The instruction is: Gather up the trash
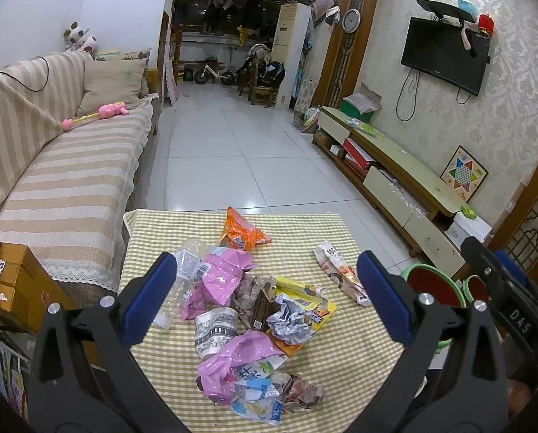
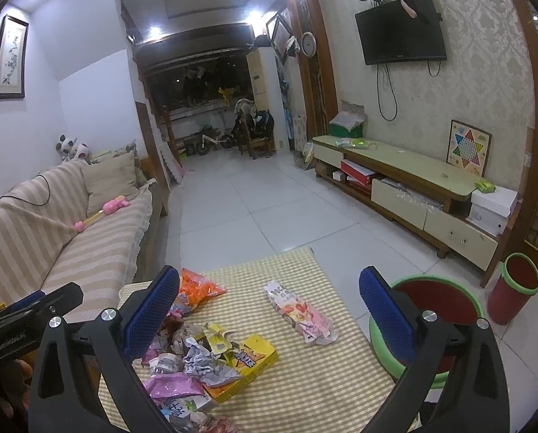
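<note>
A heap of trash lies on a checked tablecloth (image 1: 326, 357): pink plastic bags (image 1: 222, 274), an orange snack bag (image 1: 242, 234), a crushed clear bottle (image 1: 186, 274), a yellow box (image 1: 305, 303), crumpled paper (image 1: 290, 315) and a paper cup (image 1: 216, 328). A Pocky wrapper (image 1: 339, 270) (image 2: 299, 312) lies apart on the right. My left gripper (image 1: 269, 288) hovers open above the heap, holding nothing. My right gripper (image 2: 269, 306) is open too, over the table's right half, with the yellow box (image 2: 247, 361) and Pocky wrapper between its fingers in view. A red bin with a green rim (image 2: 514, 290) stands on the floor at the right.
A striped sofa (image 1: 52, 180) runs along the left with a pink toy (image 1: 99, 113). A red-topped green stool (image 2: 435, 303) stands by the table's right edge. A low TV cabinet (image 2: 406, 176) lines the right wall. White tiled floor (image 1: 229, 151) stretches beyond the table.
</note>
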Tool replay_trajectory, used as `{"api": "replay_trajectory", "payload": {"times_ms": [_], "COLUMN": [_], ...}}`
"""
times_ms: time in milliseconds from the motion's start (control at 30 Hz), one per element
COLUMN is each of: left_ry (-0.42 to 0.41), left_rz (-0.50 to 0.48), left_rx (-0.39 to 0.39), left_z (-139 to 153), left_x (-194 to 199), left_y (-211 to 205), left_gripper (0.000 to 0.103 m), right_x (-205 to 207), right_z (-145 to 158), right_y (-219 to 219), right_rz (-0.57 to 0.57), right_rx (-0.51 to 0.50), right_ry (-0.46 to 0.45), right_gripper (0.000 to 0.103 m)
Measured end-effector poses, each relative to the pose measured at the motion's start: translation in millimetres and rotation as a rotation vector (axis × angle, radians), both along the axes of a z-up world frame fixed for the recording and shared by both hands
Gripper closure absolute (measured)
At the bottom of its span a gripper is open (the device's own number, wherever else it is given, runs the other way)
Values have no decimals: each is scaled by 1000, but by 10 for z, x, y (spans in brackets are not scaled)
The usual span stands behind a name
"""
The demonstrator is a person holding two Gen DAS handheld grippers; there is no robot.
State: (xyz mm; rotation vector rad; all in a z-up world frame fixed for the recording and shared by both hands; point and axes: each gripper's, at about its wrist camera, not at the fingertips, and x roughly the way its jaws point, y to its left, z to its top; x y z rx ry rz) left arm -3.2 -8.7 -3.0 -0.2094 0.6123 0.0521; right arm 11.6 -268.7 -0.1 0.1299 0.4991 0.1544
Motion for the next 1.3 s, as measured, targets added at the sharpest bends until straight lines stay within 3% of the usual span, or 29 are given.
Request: {"api": "replay_trajectory", "payload": {"times_ms": [1067,1300], "left_ry": [16,76], "left_rz": [-7,38], "left_rx": [-2,4], "left_z": [-2,-145], "left_x": [21,33], "left_y": [-21,107], "left_gripper": [5,5], "right_x": [6,22], "right_z": [-3,-67], "right_y": [-57,-26], "right_rz": [-2,7], "right_rx": [-5,-26], "right_ry": [5,35], "right_gripper": [7,7]}}
